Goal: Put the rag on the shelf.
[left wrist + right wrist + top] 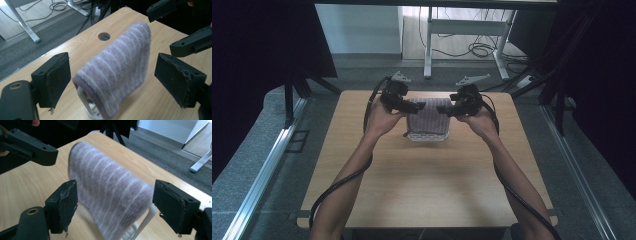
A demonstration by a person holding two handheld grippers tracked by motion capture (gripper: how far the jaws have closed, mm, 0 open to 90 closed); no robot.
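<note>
A striped grey-purple towel (428, 118) hangs folded over a small white rack (428, 136) near the table's far middle. My left gripper (419, 105) is at the towel's left end, open, its jaws straddling the top fold without touching it. My right gripper (442, 109) is at the towel's right end, open as well. In the left gripper view the towel (117, 70) runs away between the two pads, with the white rack (86, 102) showing under its near end. From the right gripper view the towel (110, 195) drapes between the pads, a white rack leg (145, 221) beneath.
The wooden table (427, 185) has a round cable hole (104, 36) near its far edge. Beyond it stand a white desk frame (462, 30) and loose cables (479, 49) on the floor. Dark curtains and metal rails flank both sides.
</note>
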